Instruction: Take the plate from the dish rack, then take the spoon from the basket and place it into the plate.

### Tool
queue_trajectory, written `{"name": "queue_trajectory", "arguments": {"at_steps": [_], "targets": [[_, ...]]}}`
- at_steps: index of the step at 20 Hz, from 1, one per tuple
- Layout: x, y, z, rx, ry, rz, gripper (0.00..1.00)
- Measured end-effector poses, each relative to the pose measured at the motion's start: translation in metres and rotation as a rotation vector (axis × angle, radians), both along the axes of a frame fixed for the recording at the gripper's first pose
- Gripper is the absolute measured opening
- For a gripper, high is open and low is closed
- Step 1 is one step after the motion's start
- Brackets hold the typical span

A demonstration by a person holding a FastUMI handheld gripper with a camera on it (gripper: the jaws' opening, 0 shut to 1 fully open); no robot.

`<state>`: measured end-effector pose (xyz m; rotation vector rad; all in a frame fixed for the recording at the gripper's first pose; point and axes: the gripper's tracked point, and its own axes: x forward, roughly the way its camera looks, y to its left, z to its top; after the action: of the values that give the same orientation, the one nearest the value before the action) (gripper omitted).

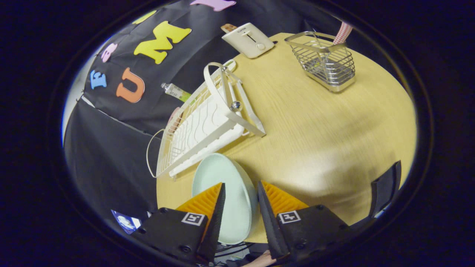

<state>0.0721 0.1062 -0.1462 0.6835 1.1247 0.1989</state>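
A pale mint plate [219, 170] stands on edge between my fingers, lifted just off the near end of the white dish rack [200, 129]. My gripper [241, 183] is shut on the plate's rim, one finger on each face. The plate's lower part is hidden behind the fingers. Far beyond the fingers, a wire basket [326, 63] stands on the wooden table [315, 129]. A pink striped spoon handle [342, 32] sticks up out of it.
A cream toaster [249, 40] sits at the table's far edge, behind the rack. A small tube [176, 91] lies beyond the rack against the booth wall. A dark upright piece [386, 189] stands at the table's near edge, beside the fingers. Bare tabletop lies between rack and basket.
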Motion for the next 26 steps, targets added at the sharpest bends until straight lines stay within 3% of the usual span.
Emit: {"name": "queue_trajectory", "arguments": {"at_steps": [6, 12, 16, 18, 19, 26], "targets": [[0.006, -0.010, 0.015, -0.055, -0.122, 0.035, 0.74], [0.012, -0.053, 0.054, -0.321, -0.393, 0.051, 0.78], [0.022, -0.104, 0.089, -0.563, -0.626, -0.032, 0.82], [0.019, -0.128, 0.097, -0.661, -0.708, -0.070, 0.91], [0.017, -0.137, 0.100, -0.681, -0.733, -0.089, 0.97], [0.027, -0.213, 0.084, -0.700, -0.817, -0.199, 0.98]]}}
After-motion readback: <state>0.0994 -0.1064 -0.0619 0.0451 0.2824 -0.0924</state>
